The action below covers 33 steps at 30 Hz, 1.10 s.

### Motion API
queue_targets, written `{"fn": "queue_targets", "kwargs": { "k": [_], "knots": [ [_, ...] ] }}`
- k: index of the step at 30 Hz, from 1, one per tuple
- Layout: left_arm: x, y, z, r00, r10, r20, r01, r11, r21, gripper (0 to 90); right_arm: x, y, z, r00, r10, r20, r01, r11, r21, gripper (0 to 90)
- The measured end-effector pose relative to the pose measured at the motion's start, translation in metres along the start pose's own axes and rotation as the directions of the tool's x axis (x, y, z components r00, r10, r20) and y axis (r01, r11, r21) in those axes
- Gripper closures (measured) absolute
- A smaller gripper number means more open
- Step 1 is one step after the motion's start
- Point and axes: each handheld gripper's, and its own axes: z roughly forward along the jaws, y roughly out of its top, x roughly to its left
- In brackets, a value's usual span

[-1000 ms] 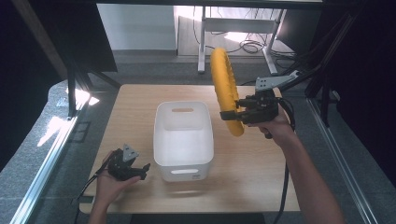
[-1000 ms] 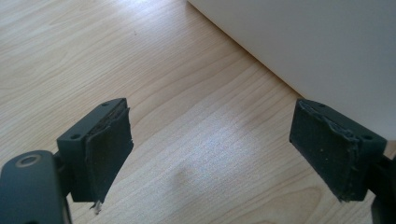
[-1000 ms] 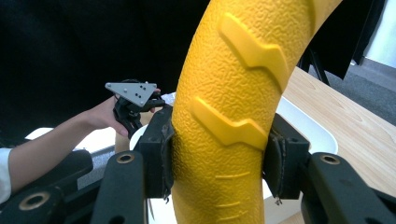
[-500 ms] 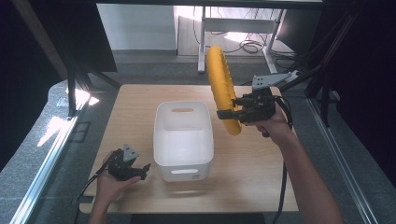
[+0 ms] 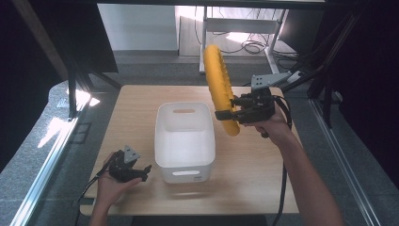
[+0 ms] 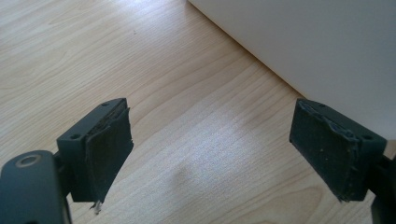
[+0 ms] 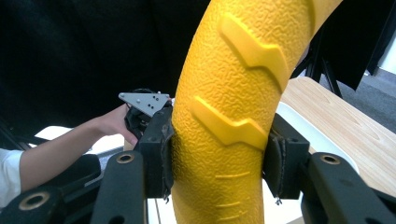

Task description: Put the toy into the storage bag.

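Note:
A large yellow ring point(image 5: 219, 87) with a rough, ridged surface is held upright in the air, just right of a white bin point(image 5: 184, 139). My right gripper point(image 5: 225, 114) is shut on the ring's lower part; in the right gripper view the yellow ring point(image 7: 229, 116) is squeezed between both pads. My left gripper point(image 5: 146, 170) rests low on the table at the bin's front left corner. Its jaws stand wide apart over bare wood point(image 6: 205, 154), with the white bin wall point(image 6: 317, 51) just beyond them.
The wooden table point(image 5: 136, 108) has a metal rail point(image 5: 42, 174) along its left side. A desk frame and cables point(image 5: 244, 44) stand behind the table. Dark stands point(image 5: 329, 75) rise at the right. The other hand with its gripper point(image 7: 140, 109) appears beyond the ring.
The right gripper has carried the yellow ring slightly left, closer to the bin's right rim. The left gripper has stayed put.

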Motion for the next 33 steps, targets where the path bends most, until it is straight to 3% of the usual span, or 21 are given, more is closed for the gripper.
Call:
{"fn": "queue_targets", "kwargs": {
  "k": [15,33],
  "knots": [
    [0.0,0.0,0.001,1.0,0.005,0.0,-0.005,1.0,0.005,13.1,0.005,0.007,0.005,0.9994,-0.009,-0.032,0.008,1.0,-0.008,51.2],
    [0.0,0.0,0.001,1.0,0.004,0.002,-0.004,1.0,0.006,13.2,0.022,0.021,0.01,0.9957,-0.047,-0.08,0.046,0.999,-0.019,51.2]
  ]
}}
